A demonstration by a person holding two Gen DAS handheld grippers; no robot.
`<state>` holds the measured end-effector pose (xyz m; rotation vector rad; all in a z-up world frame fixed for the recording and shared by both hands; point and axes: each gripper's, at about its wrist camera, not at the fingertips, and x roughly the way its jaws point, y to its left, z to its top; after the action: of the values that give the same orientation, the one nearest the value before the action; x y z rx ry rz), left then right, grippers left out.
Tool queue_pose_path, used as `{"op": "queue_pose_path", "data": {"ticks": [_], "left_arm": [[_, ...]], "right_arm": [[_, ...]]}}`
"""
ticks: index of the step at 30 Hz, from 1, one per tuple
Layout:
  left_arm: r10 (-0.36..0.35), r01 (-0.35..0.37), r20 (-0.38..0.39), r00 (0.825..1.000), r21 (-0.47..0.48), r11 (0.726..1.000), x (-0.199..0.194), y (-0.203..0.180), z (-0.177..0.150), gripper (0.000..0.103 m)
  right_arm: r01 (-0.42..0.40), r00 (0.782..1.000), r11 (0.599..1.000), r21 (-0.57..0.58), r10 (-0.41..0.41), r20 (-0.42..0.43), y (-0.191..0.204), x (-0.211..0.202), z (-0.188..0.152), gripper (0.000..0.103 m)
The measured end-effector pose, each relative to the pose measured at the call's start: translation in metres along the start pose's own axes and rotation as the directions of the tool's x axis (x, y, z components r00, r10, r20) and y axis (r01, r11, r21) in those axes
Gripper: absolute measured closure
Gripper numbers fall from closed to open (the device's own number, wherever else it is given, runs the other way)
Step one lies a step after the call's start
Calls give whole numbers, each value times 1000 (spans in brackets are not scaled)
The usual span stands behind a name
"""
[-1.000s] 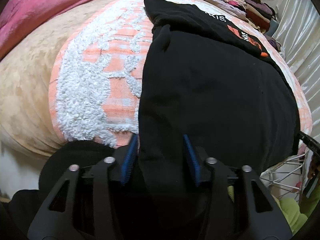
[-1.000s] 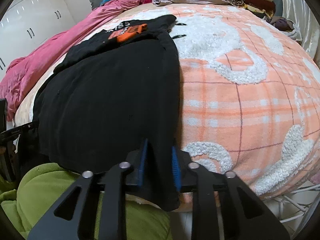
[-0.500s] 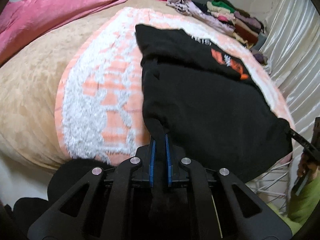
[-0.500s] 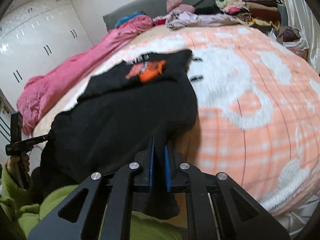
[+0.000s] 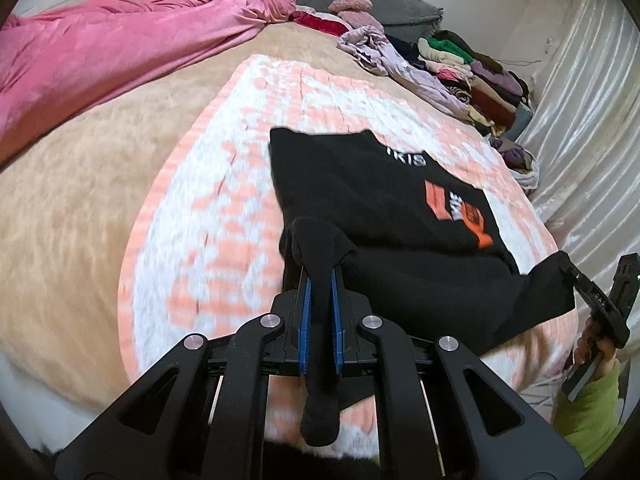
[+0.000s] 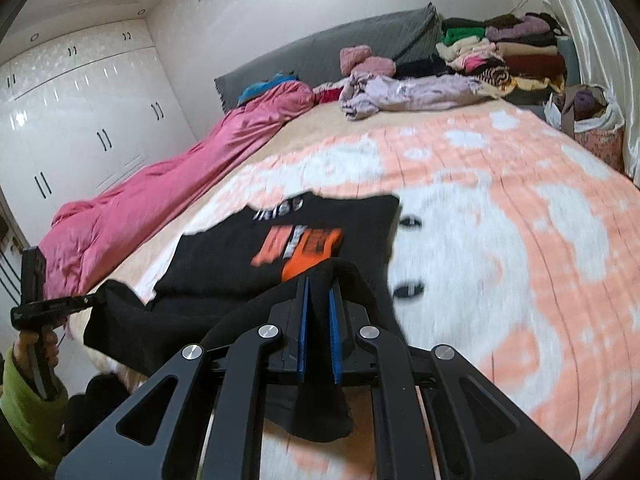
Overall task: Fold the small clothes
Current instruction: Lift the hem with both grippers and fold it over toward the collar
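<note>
Now, going L to R: the left gripper is clamping the near-left corner of the black t-shirt, cloth bunching between the closed blue pads. The shirt's printed far half is lying flat on the peach blanket, its long axis running near to far from the grippers. The right gripper is pinching the near-right corner, likewise closed on cloth. Both are equally near the hem, so the fold is likely heading toward the far edge. Far R, a bag is holding clothes; contents unclear.
</note>
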<state>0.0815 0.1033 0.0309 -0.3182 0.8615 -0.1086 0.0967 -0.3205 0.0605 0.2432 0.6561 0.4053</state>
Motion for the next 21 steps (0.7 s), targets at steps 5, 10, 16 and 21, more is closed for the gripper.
{"op": "queue_pose_path", "data": {"ticks": [5, 10, 16, 21], "left_arm": [[12, -12, -11, 1000, -28, 1000, 18, 9, 24, 100], [32, -33, -34, 999, -37, 999, 45, 17, 37, 100], [41, -43, -53, 998, -53, 998, 70, 23, 39, 98], [-2, -1, -36, 999, -82, 997, 65, 28, 36, 86]], "right_arm": [[28, 1000, 999, 20, -28, 10, -14, 32, 25, 95], [82, 996, 996, 42, -80, -40, -29, 69, 30, 95], [94, 993, 993, 72, -88, -81, -41, 91, 22, 94], [85, 994, 992, 96, -77, -82, -45, 86, 18, 76]]}}
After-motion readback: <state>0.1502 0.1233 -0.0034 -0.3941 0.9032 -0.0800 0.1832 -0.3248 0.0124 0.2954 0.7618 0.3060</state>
